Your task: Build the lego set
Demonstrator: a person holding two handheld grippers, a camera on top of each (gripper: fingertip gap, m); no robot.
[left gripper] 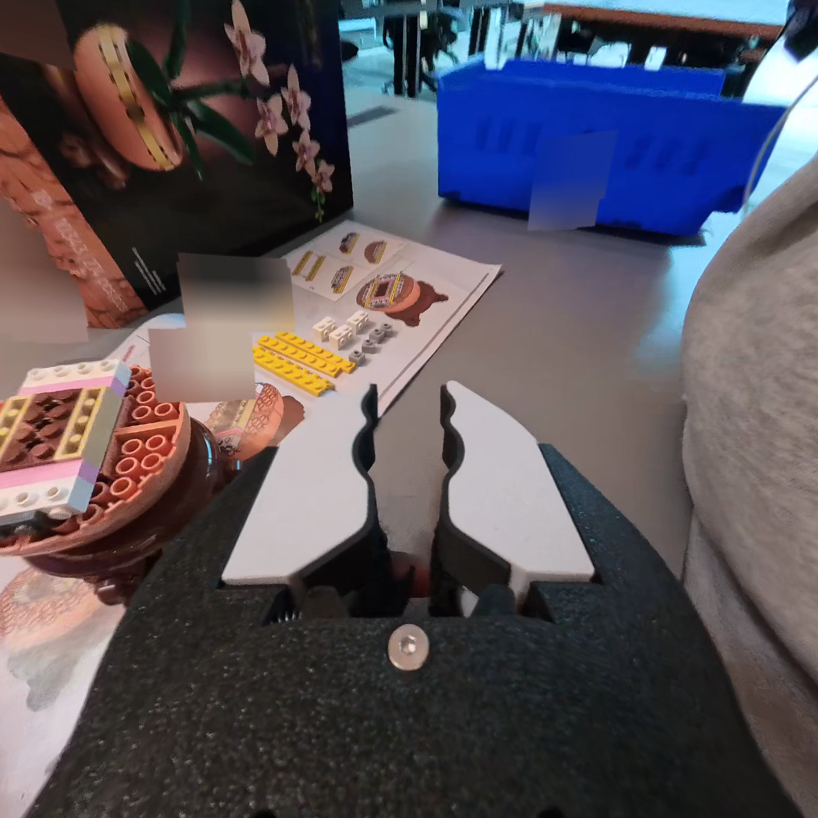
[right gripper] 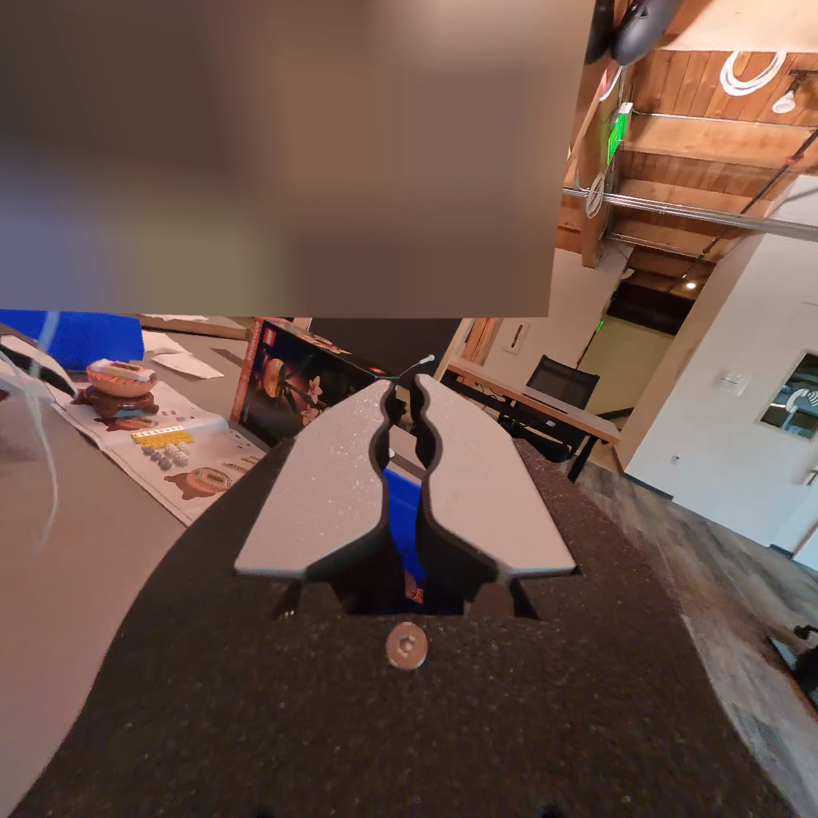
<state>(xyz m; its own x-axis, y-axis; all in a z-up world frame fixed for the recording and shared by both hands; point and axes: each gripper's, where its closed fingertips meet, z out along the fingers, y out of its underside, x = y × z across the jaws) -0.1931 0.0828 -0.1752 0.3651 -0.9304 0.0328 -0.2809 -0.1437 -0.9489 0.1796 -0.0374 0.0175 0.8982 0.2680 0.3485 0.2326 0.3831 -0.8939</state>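
A terracotta Lego pot (left gripper: 146, 447) on a dark brown base stands at the left, topped with a frame of white, pink, grey and yellow bricks (left gripper: 62, 425). Yellow plates (left gripper: 296, 360), white bricks (left gripper: 341, 329) and small grey pieces (left gripper: 372, 343) lie on the open instruction booklet (left gripper: 425, 310). My left gripper (left gripper: 409, 391) is open and empty, low over the table, to the right of the pot. My right gripper (right gripper: 402, 384) is raised and tilted upward, away from the parts, empty, with only a narrow gap between its fingers. The pot (right gripper: 121, 380) and yellow plates (right gripper: 161, 436) lie far to its left.
The dark set box (left gripper: 186, 146) stands behind the booklet. A blue crate (left gripper: 597, 141) sits at the back right of the grey table (left gripper: 553, 354). A person's grey sleeve (left gripper: 752, 420) fills the right edge. The right wrist view shows the box (right gripper: 301, 394) and another desk (right gripper: 553, 407). My right fingertips sit around 45 cm from my left ones. The right gripper is farther from the terracotta Lego pot (left gripper: 146, 447), some 50 cm, than the left, some 9 cm. Look for it in the right wrist view (right gripper: 108, 376) too.
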